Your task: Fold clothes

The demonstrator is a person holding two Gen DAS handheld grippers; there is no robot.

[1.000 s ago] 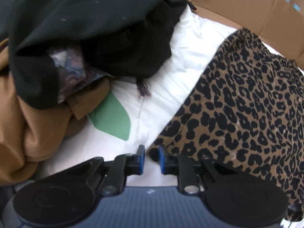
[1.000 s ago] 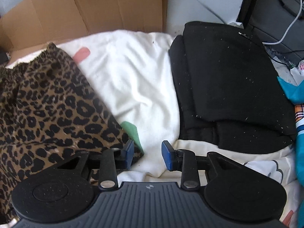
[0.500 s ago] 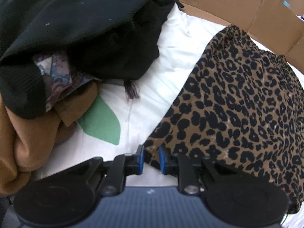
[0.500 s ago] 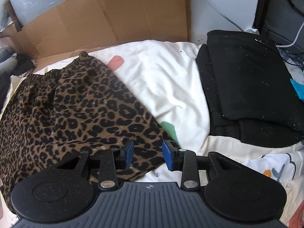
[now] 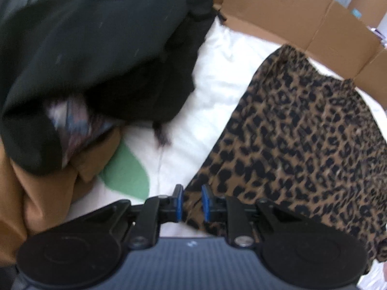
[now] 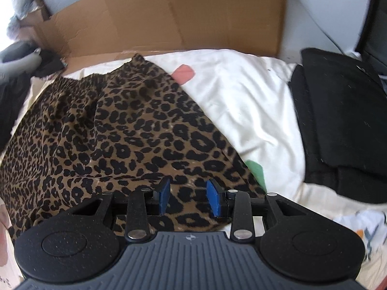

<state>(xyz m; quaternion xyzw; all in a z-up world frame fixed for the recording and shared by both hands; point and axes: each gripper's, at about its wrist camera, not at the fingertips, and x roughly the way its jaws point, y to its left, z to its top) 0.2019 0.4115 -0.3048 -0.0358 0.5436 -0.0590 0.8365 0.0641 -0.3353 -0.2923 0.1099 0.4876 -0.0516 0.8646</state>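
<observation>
leopard-print garment (image 6: 125, 133) lies spread on the white sheet (image 6: 241, 96); left gripper (image 5: 191, 203) jaws pinch its near corner, right gripper (image 6: 188, 197) jaws stand apart over its hem.

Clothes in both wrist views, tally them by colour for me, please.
Leopard print: 1 skirt
Black: 2, a heap and a folded pile
Tan: 1 garment
Multicoloured print: 1 cloth
Total: 5
</observation>
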